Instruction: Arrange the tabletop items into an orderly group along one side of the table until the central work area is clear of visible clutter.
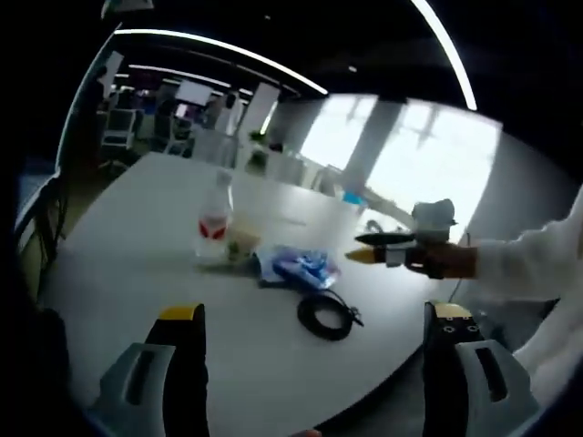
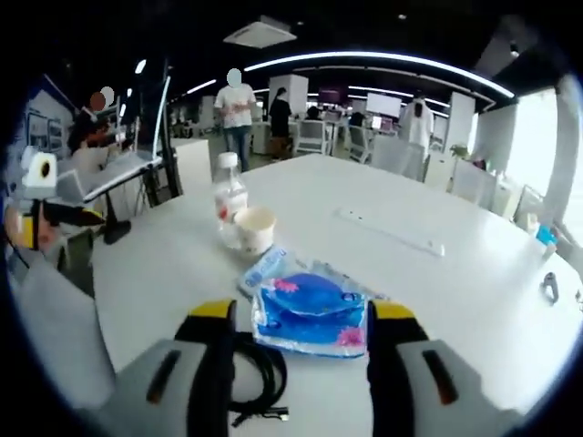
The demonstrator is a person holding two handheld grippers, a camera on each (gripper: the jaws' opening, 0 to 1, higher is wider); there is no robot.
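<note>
Right gripper view: blue packet (image 2: 310, 316) lies flat on white table (image 2: 437, 291), between the spread jaws of the right claw (image 2: 305, 320), nothing gripped. Black coiled cable (image 2: 260, 369) sits just beside the packet. Paper cup (image 2: 255, 228) and water bottle (image 2: 228, 196) stand close together beyond. Left claw (image 1: 314, 320) open, empty, over the near table edge.

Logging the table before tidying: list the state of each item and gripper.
Clear plastic bottle with red label: upright.
Cream paper cup: upright, open-topped.
Blue printed plastic packet: lying flat.
Black cable: coiled.
Left gripper: open, empty.
Right gripper: open, straddling the packet.
</note>
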